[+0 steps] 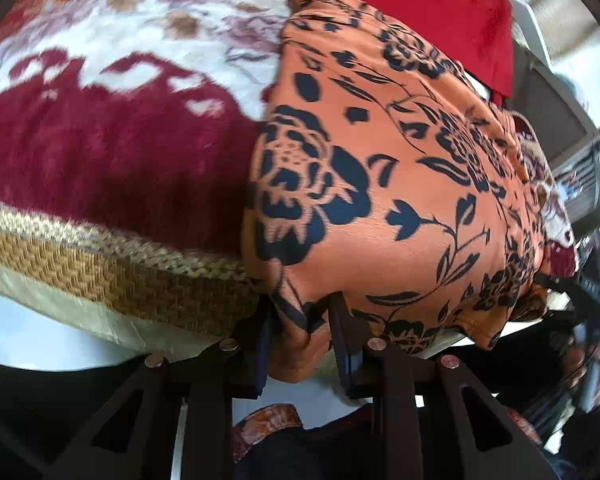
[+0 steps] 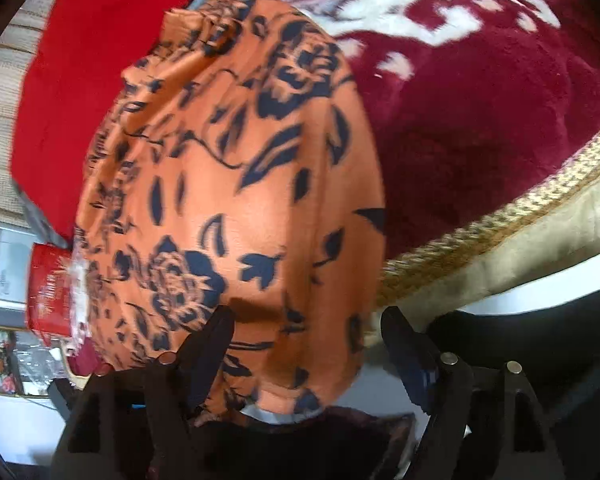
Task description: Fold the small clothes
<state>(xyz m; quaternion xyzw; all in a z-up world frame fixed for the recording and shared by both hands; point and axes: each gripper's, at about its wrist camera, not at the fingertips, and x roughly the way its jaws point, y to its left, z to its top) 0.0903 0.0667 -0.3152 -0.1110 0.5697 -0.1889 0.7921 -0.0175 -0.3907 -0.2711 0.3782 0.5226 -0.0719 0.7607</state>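
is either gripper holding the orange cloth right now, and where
The left gripper pinches the orange floral cloth at its near hem; the right gripper straddles that hem, jaws open.

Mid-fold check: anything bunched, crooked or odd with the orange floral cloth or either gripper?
The left gripper has pinched a crumpled wad of the orange floral cloth at its near hem, not a flat edge. The right gripper stands open over the hem, holding nothing. The cloth's far end looks rumpled. No damage visible.
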